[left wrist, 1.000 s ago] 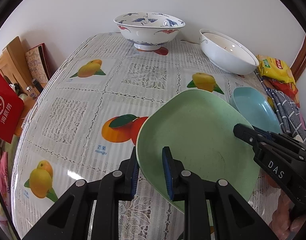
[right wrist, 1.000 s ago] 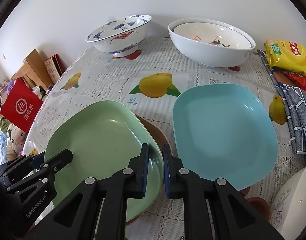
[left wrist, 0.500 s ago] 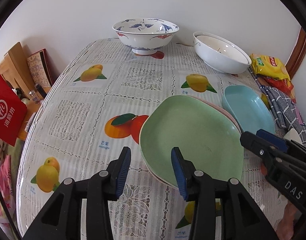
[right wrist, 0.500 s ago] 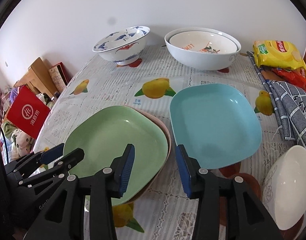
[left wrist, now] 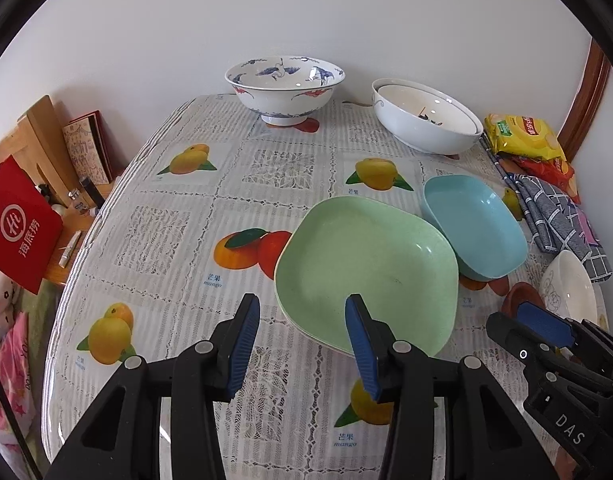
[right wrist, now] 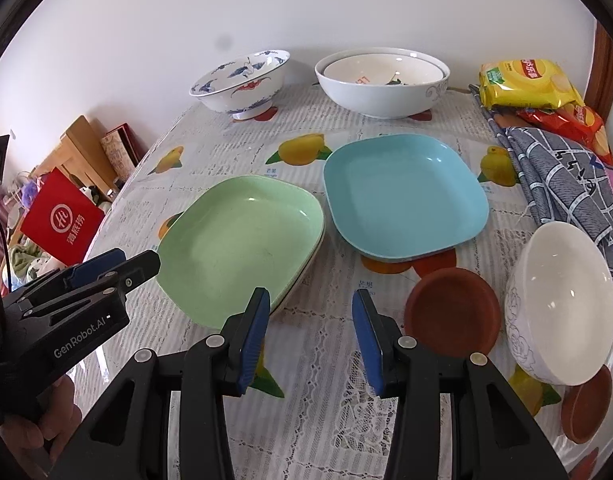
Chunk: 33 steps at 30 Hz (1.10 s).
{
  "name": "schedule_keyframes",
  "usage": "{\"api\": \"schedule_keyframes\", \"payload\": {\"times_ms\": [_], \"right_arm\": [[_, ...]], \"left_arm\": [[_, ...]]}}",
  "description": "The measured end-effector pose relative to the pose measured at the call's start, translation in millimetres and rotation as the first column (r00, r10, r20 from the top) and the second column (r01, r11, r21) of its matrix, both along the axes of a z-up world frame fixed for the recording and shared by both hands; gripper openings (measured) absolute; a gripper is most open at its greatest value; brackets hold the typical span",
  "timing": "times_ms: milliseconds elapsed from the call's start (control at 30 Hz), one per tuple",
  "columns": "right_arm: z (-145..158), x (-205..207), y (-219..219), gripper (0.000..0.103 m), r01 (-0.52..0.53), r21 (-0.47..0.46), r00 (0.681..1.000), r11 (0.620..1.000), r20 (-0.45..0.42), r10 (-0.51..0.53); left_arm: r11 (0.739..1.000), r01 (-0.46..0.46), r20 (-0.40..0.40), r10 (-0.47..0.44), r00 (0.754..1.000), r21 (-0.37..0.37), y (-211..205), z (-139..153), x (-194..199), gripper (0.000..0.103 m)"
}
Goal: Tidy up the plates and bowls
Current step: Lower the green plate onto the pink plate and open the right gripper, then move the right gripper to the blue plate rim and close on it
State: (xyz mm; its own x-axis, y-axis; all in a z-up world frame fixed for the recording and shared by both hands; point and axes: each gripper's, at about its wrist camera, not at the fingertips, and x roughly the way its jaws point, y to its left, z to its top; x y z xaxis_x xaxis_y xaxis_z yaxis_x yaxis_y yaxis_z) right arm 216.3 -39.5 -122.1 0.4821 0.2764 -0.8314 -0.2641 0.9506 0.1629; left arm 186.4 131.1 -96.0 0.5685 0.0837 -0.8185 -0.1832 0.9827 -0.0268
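Observation:
A green plate (left wrist: 366, 268) lies stacked on another plate at the table's middle; it also shows in the right wrist view (right wrist: 242, 240). A blue plate (left wrist: 474, 224) sits to its right, also in the right wrist view (right wrist: 402, 208). My left gripper (left wrist: 302, 336) is open and empty, just short of the green plate's near edge. My right gripper (right wrist: 310, 328) is open and empty, over the tablecloth between the green plate and a brown saucer (right wrist: 452, 306). A small white bowl (right wrist: 558, 300) leans at the right.
A blue-patterned bowl (left wrist: 284, 88) and nested white bowls (left wrist: 426, 120) stand at the back. Snack bags (right wrist: 522, 84) and a checked cloth (right wrist: 562, 176) lie at the right edge. A second brown saucer (right wrist: 586, 408) is under the small bowl. A red bag (left wrist: 18, 224) hangs off the left.
Both grippers let go of the green plate, opened and drew back. The green plate now rests flat on the plate beneath it.

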Motion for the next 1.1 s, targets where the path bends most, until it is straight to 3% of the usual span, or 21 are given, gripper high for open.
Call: {"api": "schedule_keyframes", "payload": {"times_ms": [167,333,500,633,800,1100], "right_arm": [[15,-12,-15,0.051,0.039,-0.017,0.999,0.999,0.038,-0.039],[32,-23,-32,0.063,0.102,-0.101,0.991,0.990,0.096,-0.092],[45,-33,-60,0.063,0.167,-0.078,0.977,0.983,0.146,-0.154],[53,-32,-81,0.063,0.211,-0.024,0.968,0.977,0.147,-0.205],[61,-25,-95,0.063,0.274,-0.035,0.947,0.961,0.185,-0.263],[55,5,-94,0.063,0.230,-0.092,0.966,0.969,0.144,-0.216]], "left_arm": [[1.000,0.023,0.034,-0.023,0.999,-0.004,-13,15,-7,0.043],[0.998,0.057,0.065,-0.056,0.996,-0.016,-31,29,-7,0.043],[0.995,0.093,0.101,-0.089,0.991,-0.030,-48,44,-5,0.043],[0.993,0.119,0.122,-0.117,0.986,-0.008,-60,53,1,0.046],[0.990,0.135,0.151,-0.137,0.979,0.026,-69,62,11,0.047],[0.986,0.157,0.134,-0.162,0.978,0.048,-76,56,40,0.048]]}}
